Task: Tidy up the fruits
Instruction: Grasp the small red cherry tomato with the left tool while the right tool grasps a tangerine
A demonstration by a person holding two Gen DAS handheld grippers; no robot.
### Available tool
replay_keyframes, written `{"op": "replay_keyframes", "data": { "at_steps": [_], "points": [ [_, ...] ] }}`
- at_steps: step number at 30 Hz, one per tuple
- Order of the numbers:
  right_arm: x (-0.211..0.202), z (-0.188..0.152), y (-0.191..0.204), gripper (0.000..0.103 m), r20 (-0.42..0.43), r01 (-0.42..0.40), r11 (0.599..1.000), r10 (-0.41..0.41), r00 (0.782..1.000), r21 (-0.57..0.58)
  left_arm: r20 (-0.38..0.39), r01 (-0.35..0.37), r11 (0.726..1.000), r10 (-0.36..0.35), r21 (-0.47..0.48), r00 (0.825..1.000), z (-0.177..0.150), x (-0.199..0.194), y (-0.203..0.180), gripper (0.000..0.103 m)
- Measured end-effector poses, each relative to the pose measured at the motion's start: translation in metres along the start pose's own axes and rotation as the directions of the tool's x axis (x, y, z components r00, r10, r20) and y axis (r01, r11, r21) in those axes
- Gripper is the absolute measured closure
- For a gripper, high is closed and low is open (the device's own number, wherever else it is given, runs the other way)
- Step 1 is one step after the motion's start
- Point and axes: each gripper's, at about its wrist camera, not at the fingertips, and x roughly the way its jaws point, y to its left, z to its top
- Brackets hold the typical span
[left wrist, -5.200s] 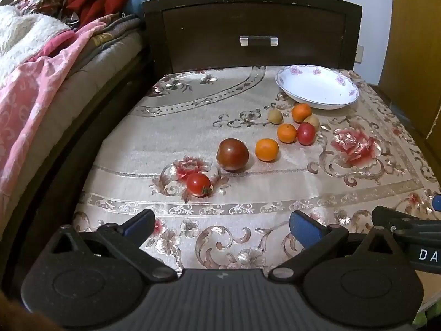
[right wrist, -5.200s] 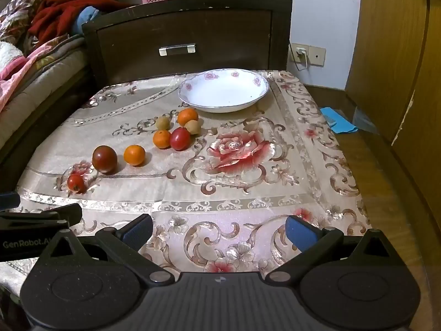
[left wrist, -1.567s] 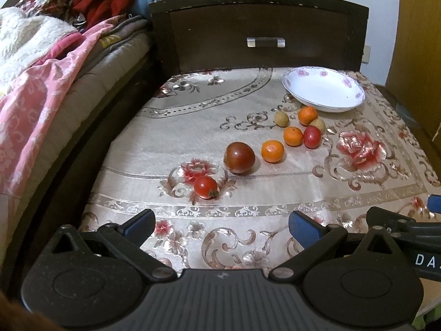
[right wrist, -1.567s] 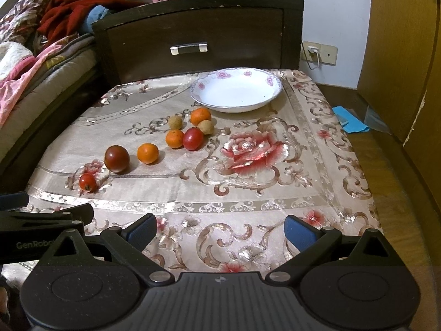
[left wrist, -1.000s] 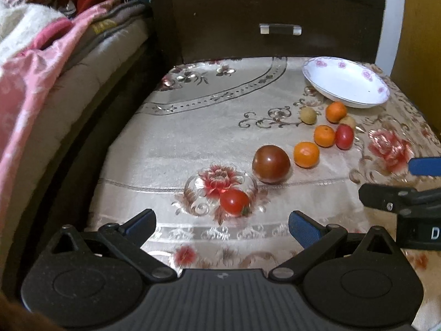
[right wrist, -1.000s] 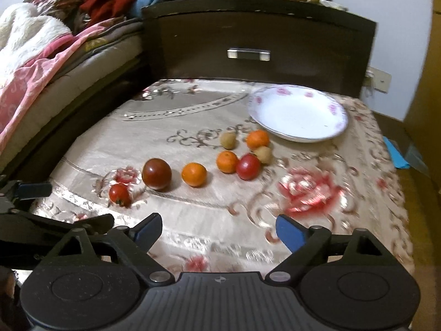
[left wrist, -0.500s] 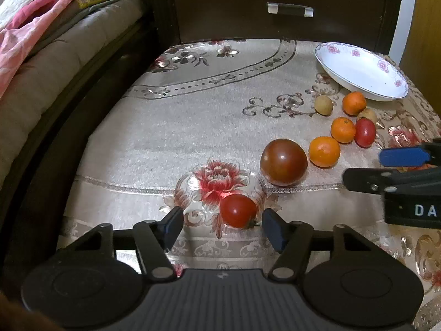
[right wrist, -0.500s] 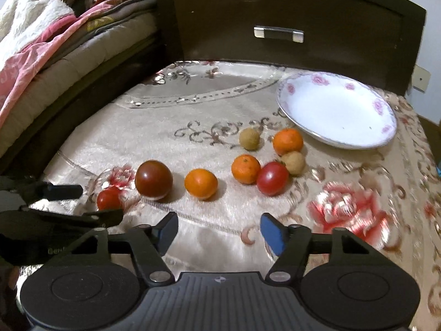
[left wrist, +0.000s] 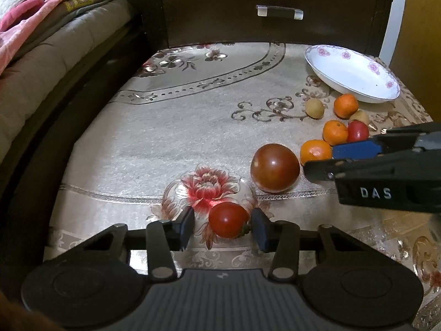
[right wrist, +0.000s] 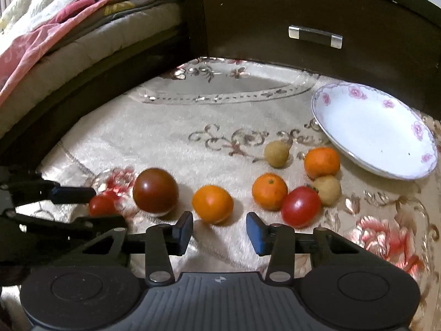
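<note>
The left gripper [left wrist: 222, 227] is closing around the small round red tomato [left wrist: 228, 223] at the near edge of the cloth-covered desk [left wrist: 176, 127], with the right pad about touching and the left one still off it, so an uneven squeeze could just roll it away. The right gripper [right wrist: 219, 230] is closing too, with the smooth orange tangerine [right wrist: 212, 203] just ahead of its pads rather than between them. If it shuts this early, it'll probably nudge the fruit toward the big dark-red tomato [right wrist: 155, 190], nowhere near the white flowered dish [right wrist: 380, 129].

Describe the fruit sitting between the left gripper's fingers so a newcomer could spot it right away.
Start at the white floral plate on the patterned tablecloth and follow the line of fruit away from it. Past the big dark tomato lies the small red tomato: bright red, smallest tomato, last in line.
</note>
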Motion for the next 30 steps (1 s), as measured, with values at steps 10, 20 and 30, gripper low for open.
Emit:
{"op": "replay_keyframes", "data": {
  "at_steps": [10, 20, 30],
  "points": [
    [0.012, 0.005, 0.002, 0.066, 0.028, -0.037, 0.998, 0.039, 0.999, -0.042, 0.004, 0.019, 1.0, -0.019, 0.009, 1.0, -0.002, -0.001, 0.002, 0.052],
    [0.001, 0.004, -0.004, 0.078, -0.008, -0.051, 0.997, 0.051, 0.999, -0.055, -0.036, 0.041, 0.999, -0.041, 0.005, 0.999, -0.006, -0.007, -0.002, 0.066],
    [-0.055, -0.011, -0.009, 0.078, 0.022, 0.046, 0.999, -0.046, 0.999, 0.002, 0.03, 0.115, 0.993, -0.115, 0.017, 0.993, 0.018, -0.027, -0.027, 0.066]
  ]
}}
